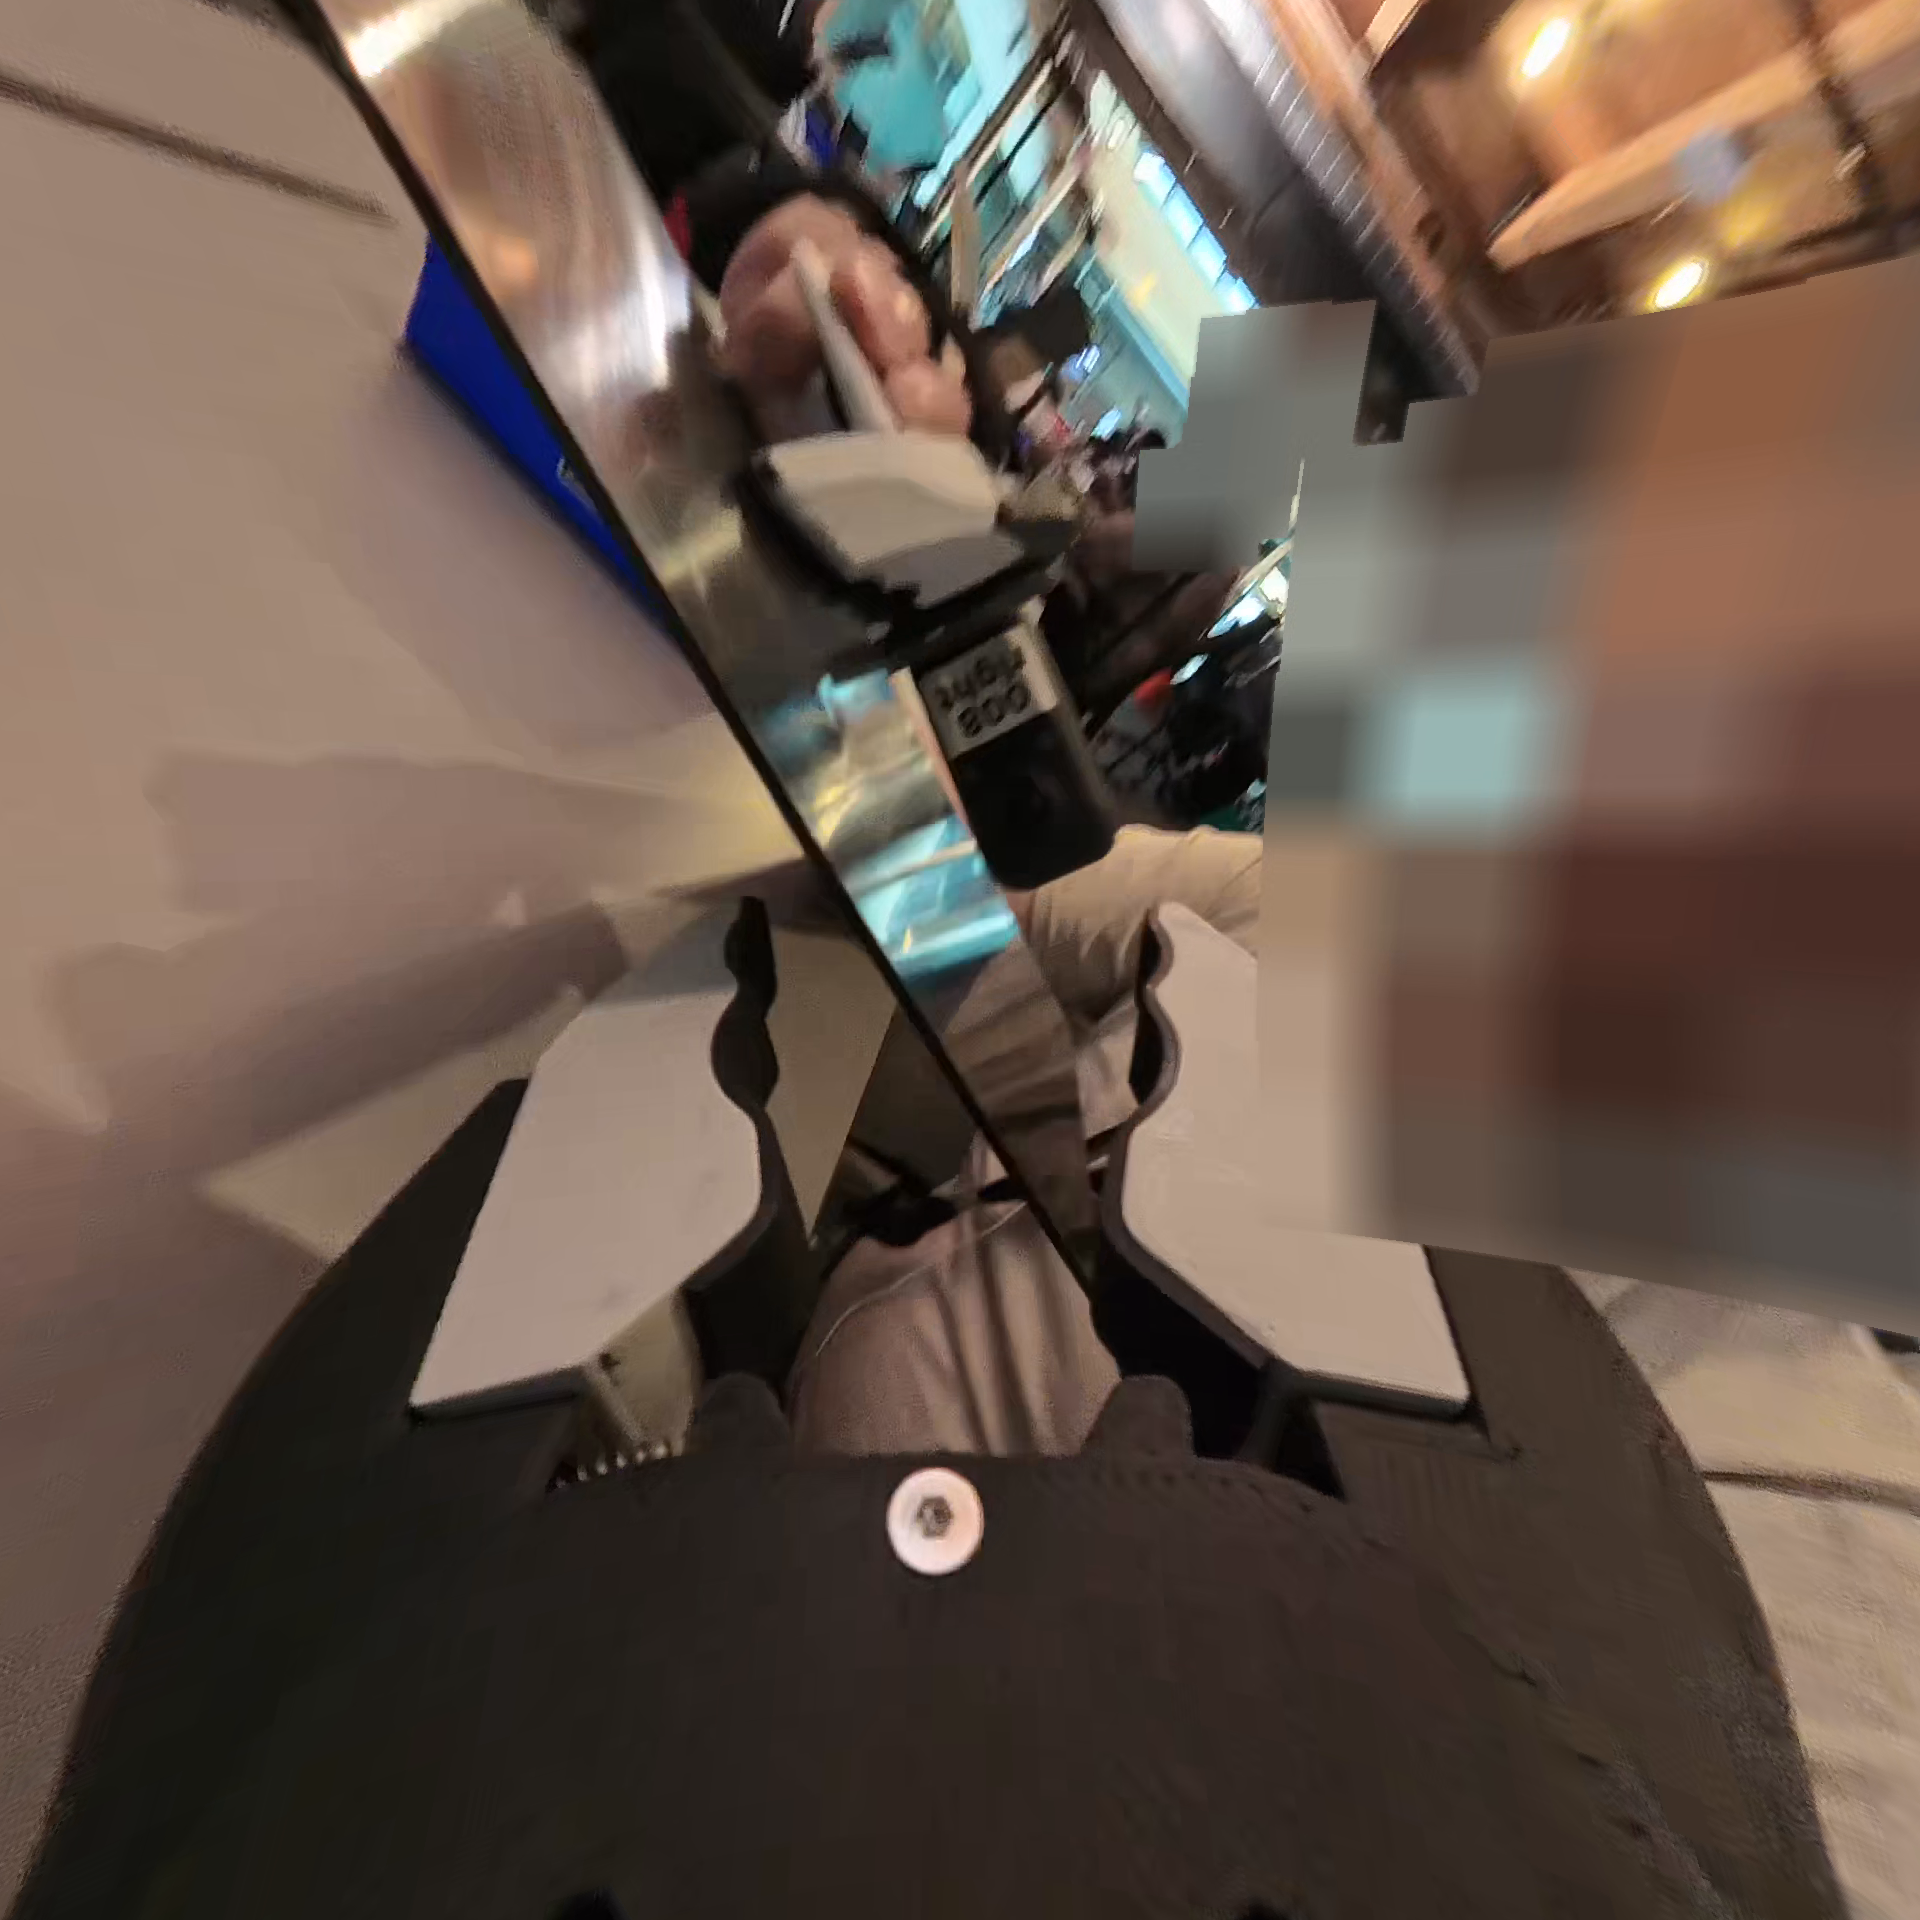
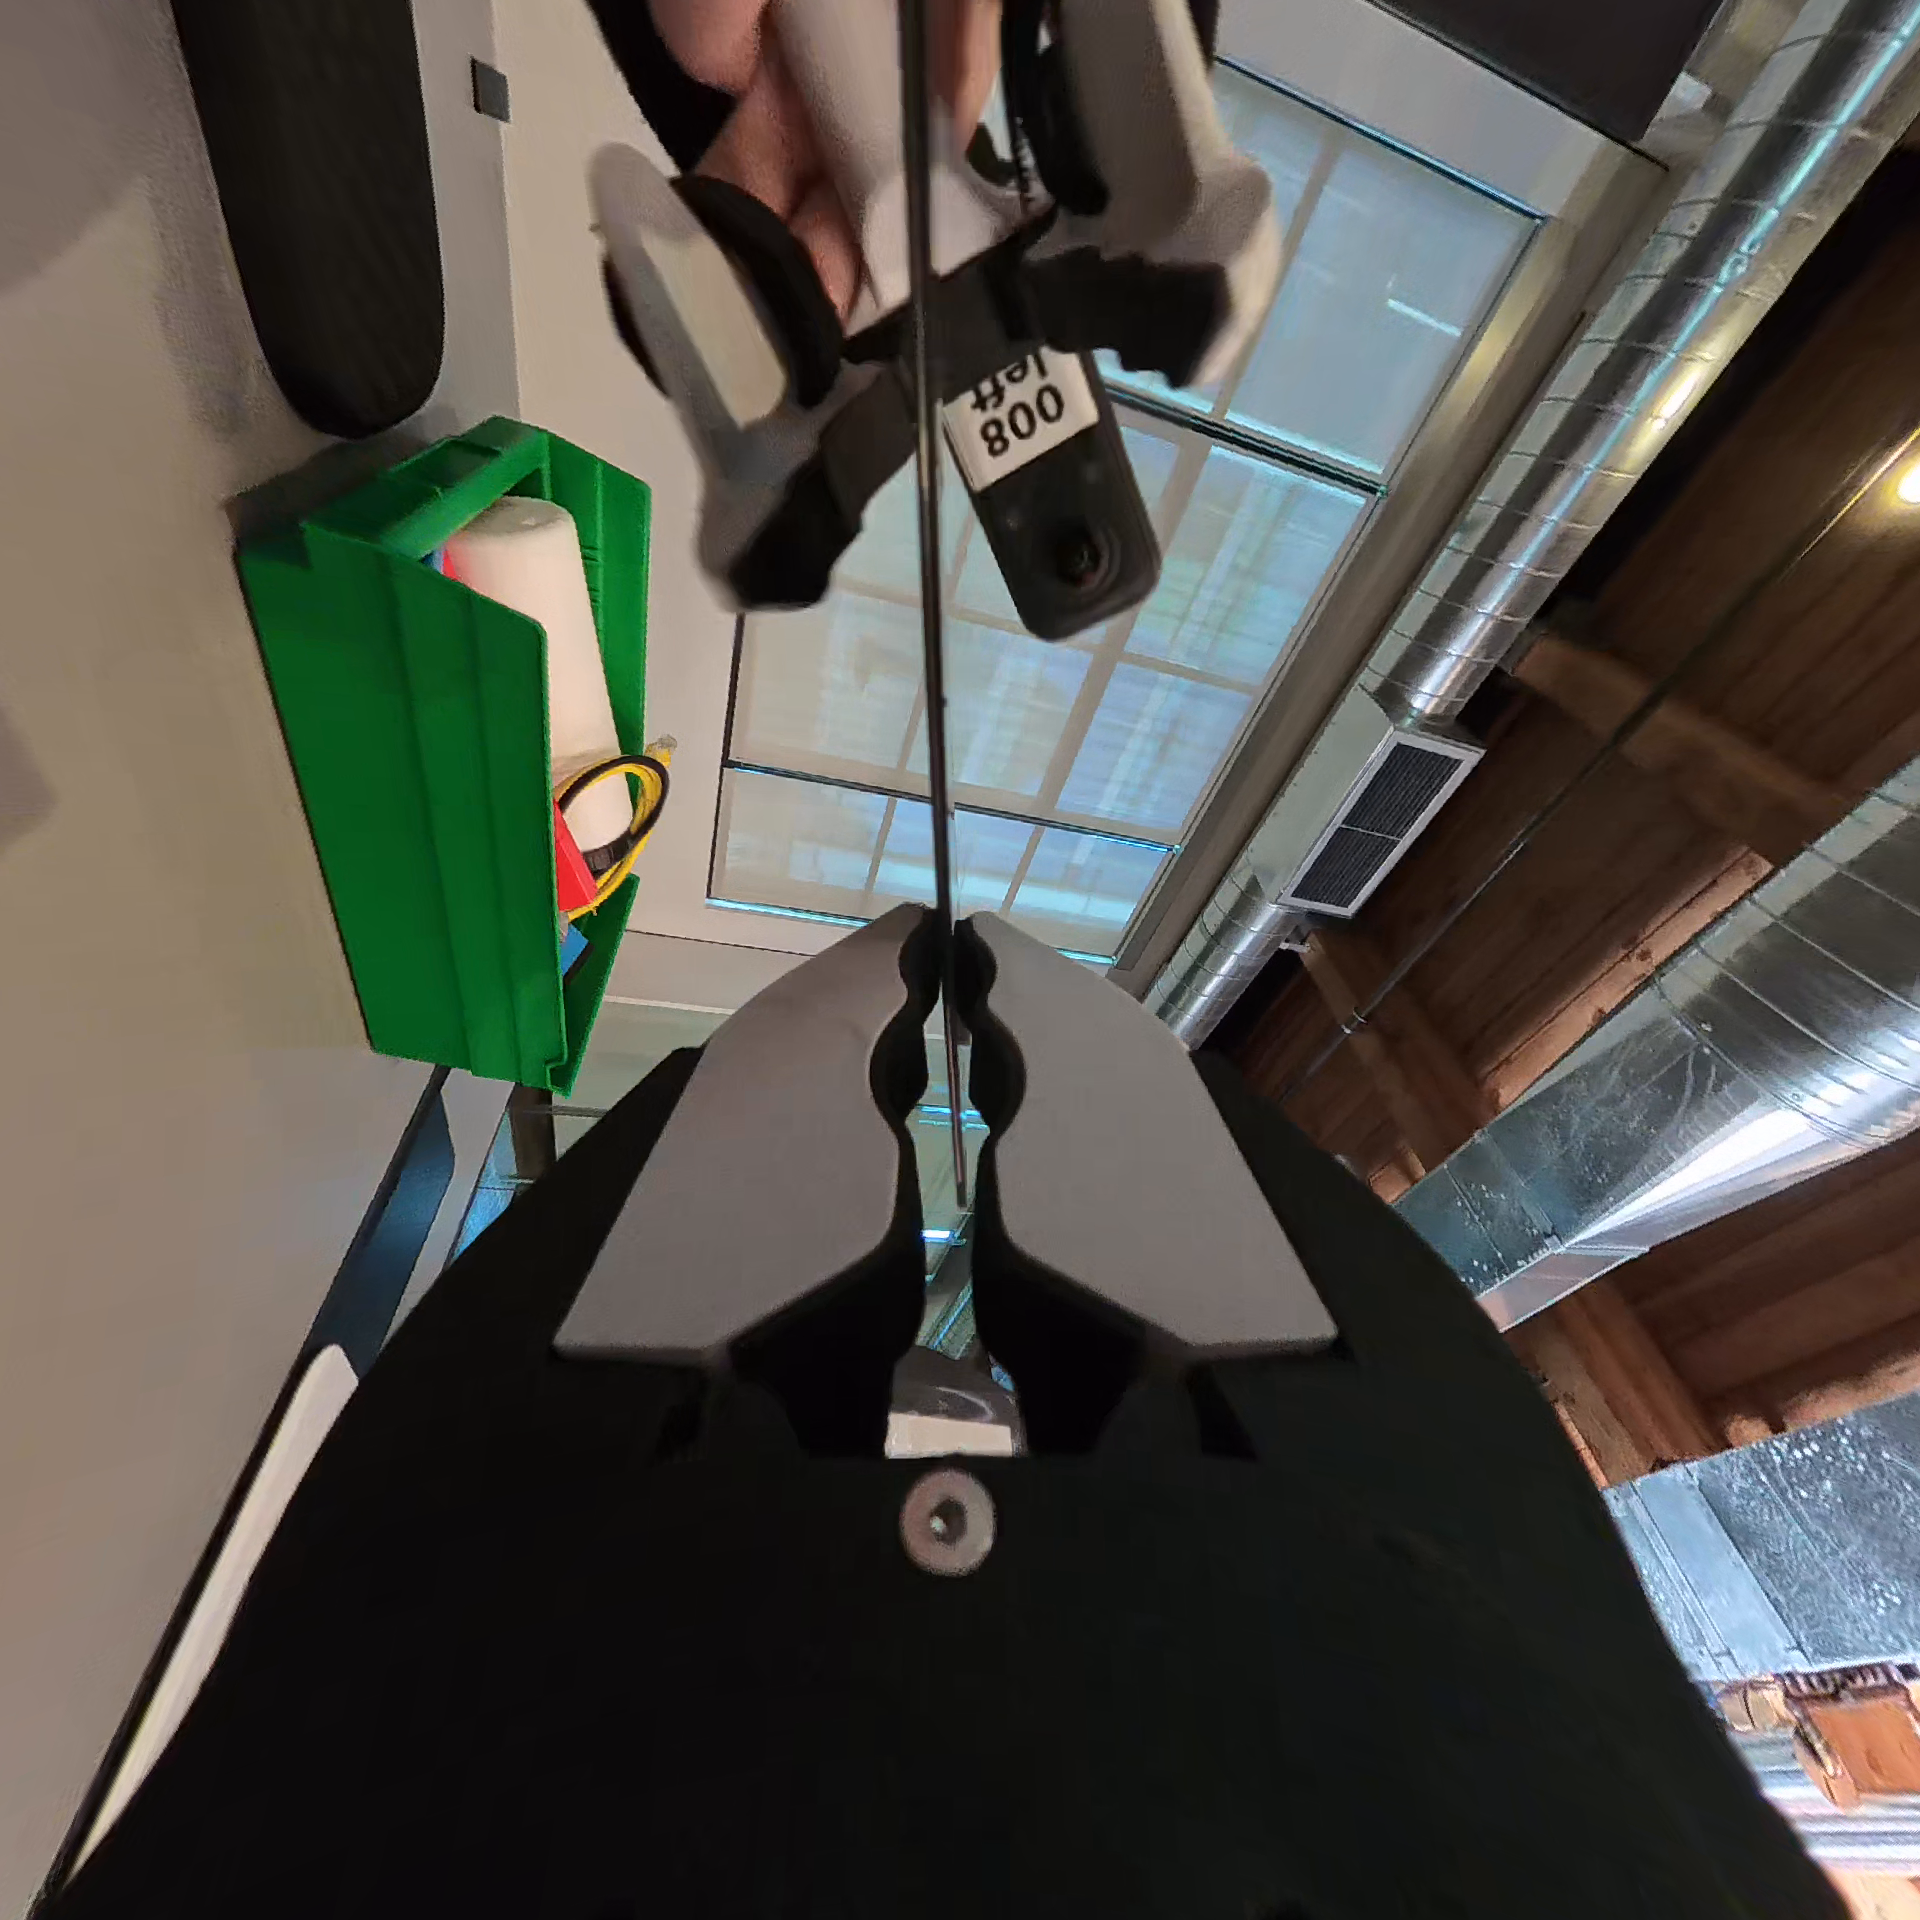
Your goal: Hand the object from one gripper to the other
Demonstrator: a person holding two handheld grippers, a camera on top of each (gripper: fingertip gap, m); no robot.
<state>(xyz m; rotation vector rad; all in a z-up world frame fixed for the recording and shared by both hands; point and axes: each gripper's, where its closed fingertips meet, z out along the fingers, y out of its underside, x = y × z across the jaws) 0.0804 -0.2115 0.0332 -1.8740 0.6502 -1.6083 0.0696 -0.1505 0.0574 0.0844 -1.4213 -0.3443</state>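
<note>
Jaws of the right gripper [image 2: 943,925] are clenched on the edge of a thin mirror-finish sheet [image 2: 928,582], which runs edge-on straight forward from the tips. Jaws of the left gripper [image 1: 948,930] stand released, spread wide; the mirror-finish sheet [image 1: 665,436] passes diagonally between them, its lower edge near the right-hand finger, contact not discernible. Beyond the right jaws, to their left, a green bin [image 2: 416,748] holds a white roll [image 2: 545,634] and a yellow cable coil [image 2: 623,810].
</note>
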